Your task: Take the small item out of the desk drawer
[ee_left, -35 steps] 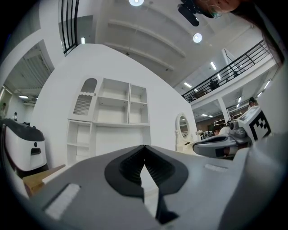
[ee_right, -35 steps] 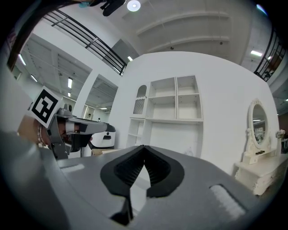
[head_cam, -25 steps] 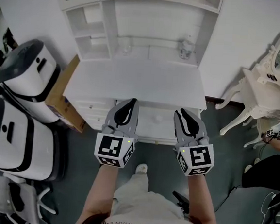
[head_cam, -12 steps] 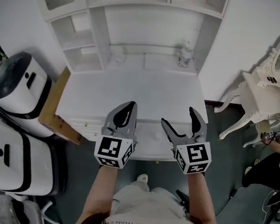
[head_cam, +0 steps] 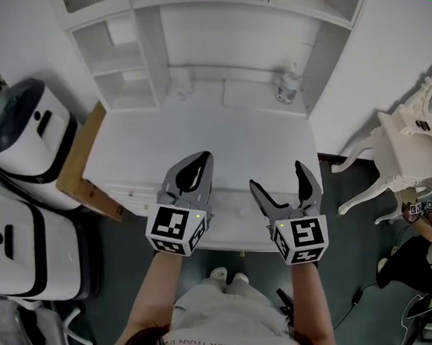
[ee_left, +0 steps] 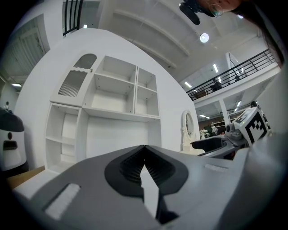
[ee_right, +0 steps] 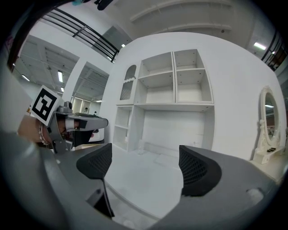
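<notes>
A white desk (head_cam: 205, 129) with a shelf hutch stands in front of me. Its drawer front (head_cam: 230, 223) shows below the desk's front edge and looks closed; no small item is visible. My left gripper (head_cam: 202, 159) hovers over the front edge with its jaws shut and empty, as the left gripper view (ee_left: 144, 155) also shows. To its right, my right gripper (head_cam: 278, 179) is level with it. Its jaws are opening wide with nothing between them, and only the desk top (ee_right: 148, 179) lies beyond them in the right gripper view (ee_right: 144, 168).
A small bottle (head_cam: 287, 84) and a clear object (head_cam: 180, 82) stand at the desk's back. White cases (head_cam: 31, 137) and a cardboard sheet (head_cam: 81, 164) crowd the left side. A vanity table with mirror (head_cam: 414, 140) stands to the right, and a person (head_cam: 422, 223) is beside it.
The right gripper's jaws have gone from shut to wide open. Both grippers have come forward over the desk's front edge, and the desk now sits closer in view.
</notes>
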Demonstrator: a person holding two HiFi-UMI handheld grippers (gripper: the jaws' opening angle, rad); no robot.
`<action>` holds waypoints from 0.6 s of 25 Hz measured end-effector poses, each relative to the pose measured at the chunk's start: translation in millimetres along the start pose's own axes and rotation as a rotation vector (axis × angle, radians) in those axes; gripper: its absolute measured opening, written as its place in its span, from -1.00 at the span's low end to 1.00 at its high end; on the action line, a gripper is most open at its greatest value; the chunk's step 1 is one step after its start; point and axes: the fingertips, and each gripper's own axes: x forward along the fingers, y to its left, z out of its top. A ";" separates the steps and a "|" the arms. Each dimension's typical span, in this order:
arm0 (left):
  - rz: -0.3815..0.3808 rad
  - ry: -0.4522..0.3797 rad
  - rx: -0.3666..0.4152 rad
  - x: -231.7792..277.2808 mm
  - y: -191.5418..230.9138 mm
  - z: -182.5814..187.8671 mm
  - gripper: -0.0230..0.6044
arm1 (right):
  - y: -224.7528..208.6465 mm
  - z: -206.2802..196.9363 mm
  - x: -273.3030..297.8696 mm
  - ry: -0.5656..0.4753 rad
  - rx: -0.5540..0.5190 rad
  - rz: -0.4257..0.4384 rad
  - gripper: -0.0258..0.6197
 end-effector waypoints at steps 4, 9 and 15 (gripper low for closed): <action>0.016 0.007 -0.004 1.6 -0.1 -3.3 -0.93 | -1.9 -5.0 4.0 0.014 -0.003 0.020 0.51; 0.048 0.031 -0.020 3.7 1.4 -14.6 -0.93 | -4.2 -22.4 9.8 0.054 0.006 0.056 0.47; 0.065 0.082 -0.035 6.3 2.7 -39.9 -0.93 | 3.4 -65.3 18.7 0.154 0.024 0.097 0.47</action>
